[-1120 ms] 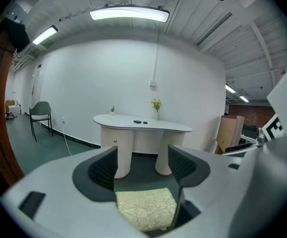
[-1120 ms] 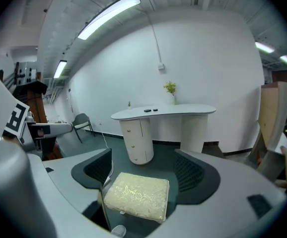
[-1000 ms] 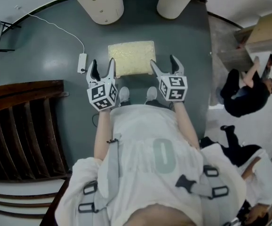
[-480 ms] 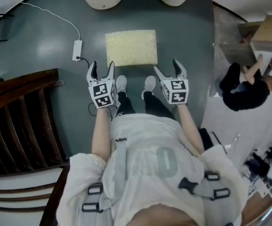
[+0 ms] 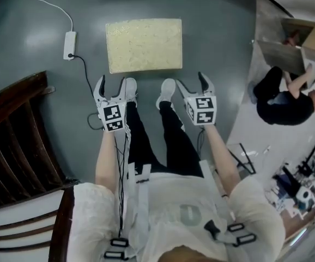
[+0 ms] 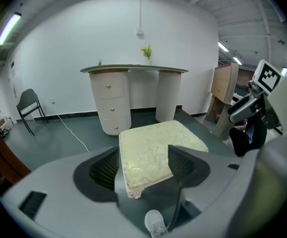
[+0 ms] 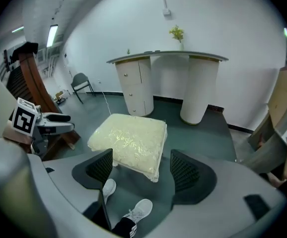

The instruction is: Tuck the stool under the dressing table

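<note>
Stool (image 5: 144, 44), cream cushion top, on grey floor (image 5: 48, 75) at 12 o'clock from shoes (image 5: 167, 89), out in the open. Short of dressing desk (image 6: 133, 90) further along at 12, floor gap btwn them, not tucked under. L gripper (image 5: 111, 85) at stool's 7 o'clock, fingers (image 6: 101, 170) wide, nothing held; stool's near corner seen thru the gap in left gripper view, no contact. R gripper (image 5: 192, 83) at stool's 5 o'clock, fingers wide too, empty, stool corner and shoes visible btwn them. Both near stool's front edge, apart from it. Small plant (image 6: 146, 51) on desk top. White power strip (image 5: 69, 37) w/ cable at stool's 9 o'clock. Dark wooden slatted frame (image 5: 16, 130) at 8 o'clock. Seated person (image 5: 280, 100) in black at 4 o'clock, well apart. Folding chair (image 6: 29, 105) by wall, far L.
</note>
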Demonstrator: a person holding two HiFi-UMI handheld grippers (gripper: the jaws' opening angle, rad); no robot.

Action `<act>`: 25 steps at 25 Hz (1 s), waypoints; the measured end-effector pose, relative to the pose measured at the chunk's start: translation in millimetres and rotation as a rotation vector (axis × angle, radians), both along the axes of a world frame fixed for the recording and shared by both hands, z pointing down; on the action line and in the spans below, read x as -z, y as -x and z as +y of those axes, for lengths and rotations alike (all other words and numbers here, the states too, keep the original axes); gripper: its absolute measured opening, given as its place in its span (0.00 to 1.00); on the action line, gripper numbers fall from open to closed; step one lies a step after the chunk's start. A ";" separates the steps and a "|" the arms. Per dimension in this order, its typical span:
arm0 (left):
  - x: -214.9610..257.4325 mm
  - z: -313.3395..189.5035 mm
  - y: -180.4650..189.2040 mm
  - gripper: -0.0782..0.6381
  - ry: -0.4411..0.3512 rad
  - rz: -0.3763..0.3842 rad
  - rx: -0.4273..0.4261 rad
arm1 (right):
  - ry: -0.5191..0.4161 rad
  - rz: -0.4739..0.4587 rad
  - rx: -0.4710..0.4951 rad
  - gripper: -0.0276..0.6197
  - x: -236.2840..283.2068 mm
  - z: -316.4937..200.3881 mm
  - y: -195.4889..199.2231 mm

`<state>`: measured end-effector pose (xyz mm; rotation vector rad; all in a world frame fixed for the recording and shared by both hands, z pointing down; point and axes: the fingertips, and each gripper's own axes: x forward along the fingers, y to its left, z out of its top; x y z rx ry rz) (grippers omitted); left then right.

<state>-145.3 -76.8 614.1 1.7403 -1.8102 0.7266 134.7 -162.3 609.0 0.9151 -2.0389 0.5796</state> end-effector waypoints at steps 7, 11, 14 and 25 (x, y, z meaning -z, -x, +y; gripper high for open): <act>-109.0 12.6 13.6 0.53 0.077 -0.033 -0.055 | 0.035 0.120 0.117 0.60 -116.9 12.0 8.9; -162.9 29.4 19.8 0.53 0.148 -0.043 -0.089 | 0.084 0.210 0.187 0.60 -180.2 25.9 2.3; -202.4 44.3 22.1 0.53 0.223 -0.040 -0.110 | 0.095 0.239 0.200 0.60 -209.9 26.4 -2.3; -248.2 34.7 35.5 0.53 0.280 -0.023 -0.125 | 0.076 0.263 0.180 0.60 -253.5 10.0 2.2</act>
